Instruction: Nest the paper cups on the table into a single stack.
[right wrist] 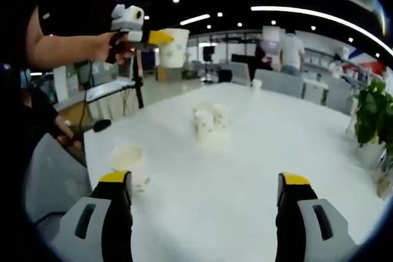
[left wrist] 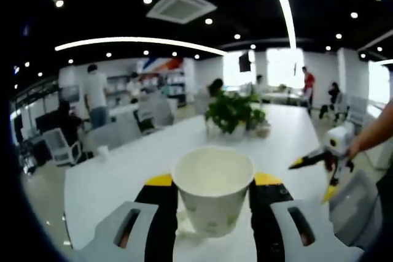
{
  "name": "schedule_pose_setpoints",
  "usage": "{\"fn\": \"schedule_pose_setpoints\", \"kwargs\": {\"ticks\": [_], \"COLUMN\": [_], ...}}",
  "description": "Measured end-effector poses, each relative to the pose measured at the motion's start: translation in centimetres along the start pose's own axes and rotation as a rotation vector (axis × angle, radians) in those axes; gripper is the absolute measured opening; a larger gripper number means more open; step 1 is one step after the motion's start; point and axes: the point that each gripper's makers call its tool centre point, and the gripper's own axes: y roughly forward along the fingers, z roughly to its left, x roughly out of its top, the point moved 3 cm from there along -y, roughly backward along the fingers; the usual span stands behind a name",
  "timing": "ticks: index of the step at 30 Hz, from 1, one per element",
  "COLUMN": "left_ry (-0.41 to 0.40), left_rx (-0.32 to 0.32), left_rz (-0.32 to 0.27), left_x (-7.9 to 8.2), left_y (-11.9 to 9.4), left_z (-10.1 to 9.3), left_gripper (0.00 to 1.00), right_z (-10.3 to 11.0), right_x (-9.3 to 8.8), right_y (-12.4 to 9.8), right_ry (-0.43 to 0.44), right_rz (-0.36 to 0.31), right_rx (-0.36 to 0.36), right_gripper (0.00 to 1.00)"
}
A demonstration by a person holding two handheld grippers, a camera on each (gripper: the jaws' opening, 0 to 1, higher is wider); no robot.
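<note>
A white paper cup (left wrist: pixel 213 191) with a faint green print sits upright between my left gripper's (left wrist: pixel 213 180) yellow-tipped jaws, which are shut on its sides. In the right gripper view that left gripper (right wrist: pixel 169 40) holds the same cup (right wrist: pixel 174 48) high above the table's far left. My right gripper (right wrist: pixel 204 179) stands open low over the white table (right wrist: pixel 264 151), nothing between its jaws. A single cup (right wrist: pixel 129 162) stands by its left jaw. A small cluster of cups (right wrist: pixel 209 122) stands farther out at the middle. The right gripper (left wrist: pixel 313 179) also hangs open at the right in the left gripper view.
A potted plant (left wrist: pixel 233 111) stands on the table, seen too as a plant (right wrist: pixel 371 111) at the right edge. One small cup (right wrist: pixel 256 84) sits at the far end. Grey chairs (right wrist: pixel 49 179) ring the table; people stand in the background.
</note>
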Motion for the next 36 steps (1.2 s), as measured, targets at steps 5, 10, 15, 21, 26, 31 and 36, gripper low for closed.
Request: {"fn": "schedule_pose_setpoints", "kwargs": {"ticks": [5,10,15,21,26,31,36], "left_ry": [0.007,0.025,0.050,0.021,0.010,0.009,0.009], "left_rx": [-0.014,-0.043,-0.059,-0.069,-0.078,-0.096,-0.110], "left_rz": [0.001,0.020,0.027,0.020,-0.004,-0.018,-0.026], "left_x": [0.4,0.1,0.3,0.5,0.9,1.1,1.2], "left_y": [-0.2,-0.6,-1.0,-1.4,-1.4,-1.5,-1.7], "left_z": [-0.8,-2.0,-2.8,-3.6,-4.2,-5.1,-5.9], "left_gripper": [0.44,0.44,0.44,0.44,0.43,0.43,0.43], "right_z": [0.1,0.4,0.5,0.6,0.7,0.7,0.7], "right_x": [0.1,0.4,0.4,0.4,0.6,0.5,0.2], "right_y": [0.1,0.2,0.3,0.3,0.3,0.3,0.1], "right_ry": [-0.006,-0.012,-0.015,-0.016,-0.018,-0.019,-0.017], "right_rz": [-0.002,-0.007,-0.006,-0.006,-0.009,-0.008,-0.003], "right_rx": [0.005,0.009,0.012,0.014,0.016,0.015,0.015], "right_gripper": [0.97,0.97,0.97,0.97,0.97,0.97,0.97]}}
